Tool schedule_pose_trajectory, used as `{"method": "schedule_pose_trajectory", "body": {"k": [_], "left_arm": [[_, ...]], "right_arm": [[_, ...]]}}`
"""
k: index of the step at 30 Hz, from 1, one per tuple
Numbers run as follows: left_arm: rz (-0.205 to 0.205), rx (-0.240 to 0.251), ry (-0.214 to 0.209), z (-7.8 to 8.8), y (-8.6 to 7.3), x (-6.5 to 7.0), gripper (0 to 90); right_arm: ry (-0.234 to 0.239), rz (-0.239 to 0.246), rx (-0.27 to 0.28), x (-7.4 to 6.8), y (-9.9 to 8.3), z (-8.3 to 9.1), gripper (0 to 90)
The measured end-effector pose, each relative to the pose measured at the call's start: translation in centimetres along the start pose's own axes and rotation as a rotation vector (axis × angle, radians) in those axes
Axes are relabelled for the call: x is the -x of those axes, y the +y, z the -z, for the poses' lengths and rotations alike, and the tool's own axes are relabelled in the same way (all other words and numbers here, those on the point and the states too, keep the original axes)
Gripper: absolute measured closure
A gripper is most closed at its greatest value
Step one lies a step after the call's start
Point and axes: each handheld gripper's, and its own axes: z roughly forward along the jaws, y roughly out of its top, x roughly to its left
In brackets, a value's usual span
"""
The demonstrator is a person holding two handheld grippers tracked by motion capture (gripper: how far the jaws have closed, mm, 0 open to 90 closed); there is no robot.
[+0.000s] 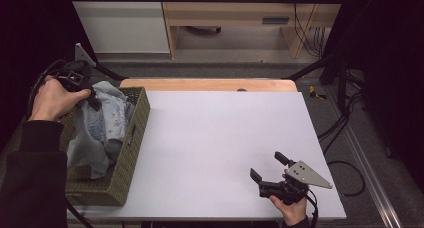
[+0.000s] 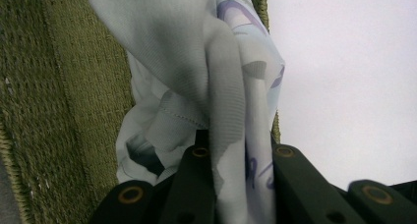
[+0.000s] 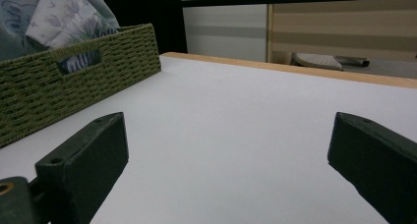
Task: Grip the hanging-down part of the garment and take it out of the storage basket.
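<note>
Resting low at the near right corner of the white table (image 1: 220, 138), the right gripper (image 1: 270, 169) sits idle in the person's right hand (image 1: 291, 211), its jaws spread wide with nothing between them; through the right gripper view we look along those two black jaws across bare tabletop toward the basket. Farther back at the left edge, the green woven basket (image 1: 131, 153) holds a crumpled pale blue cloth (image 1: 102, 125) printed with a faint purple pattern, which fills the basket and bunches above its rim. At the far end of that basket, the left hand (image 1: 52, 99) drives the left gripper (image 1: 91, 97) into the top of the heap, and in the left gripper view we see its jaws pinched tight on a fold of the cloth (image 2: 231, 111), fabric spilling out past both jaws while the basket's woven wall (image 2: 64, 96) stands just beside. Beyond the table lie a wooden edge strip, pale cabinets and trailing cables on the floor. We judge the step in hand to be the lift-out: the grasp is made, the cloth not yet clear of the basket. The next move, as we read it, calls for a steady upward pull high enough to free the trailing folds from the rim, then a carry rightward over the open table, where the waiting right gripper could take a second corner
</note>
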Motion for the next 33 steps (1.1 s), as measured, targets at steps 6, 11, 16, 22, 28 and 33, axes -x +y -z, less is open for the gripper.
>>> {"method": "schedule_pose_trajectory", "body": {"k": [6, 11, 16, 22, 28, 33], "left_arm": [[-0.012, 0.005, 0.001, 0.3, -0.1, 0.1, 85.8], [-0.019, 0.017, 0.004, 0.7, -0.3, 0.1, 85.8], [-0.028, 0.035, 0.007, 1.5, -0.5, 0.0, 85.9], [-0.033, 0.064, 0.012, 3.1, -0.8, 0.1, 86.0], [-0.025, 0.109, 0.023, 5.6, -1.2, 0.4, 86.0], [-0.034, 0.137, 0.032, 7.9, -1.3, 1.0, 86.0]], "right_arm": [[-0.001, -0.006, -0.008, 0.0, 0.0, 0.0, 2.1], [-0.004, -0.004, -0.008, 0.0, 0.0, -0.1, 2.2], [0.0, -0.007, -0.014, 0.1, -0.1, -0.1, 2.3], [0.002, 0.002, -0.009, 0.0, 0.0, -0.3, 2.3], [0.008, -0.007, -0.01, 0.0, 0.1, -0.4, 2.4], [0.01, -0.009, -0.013, -0.1, 0.2, -0.5, 2.4]]}}
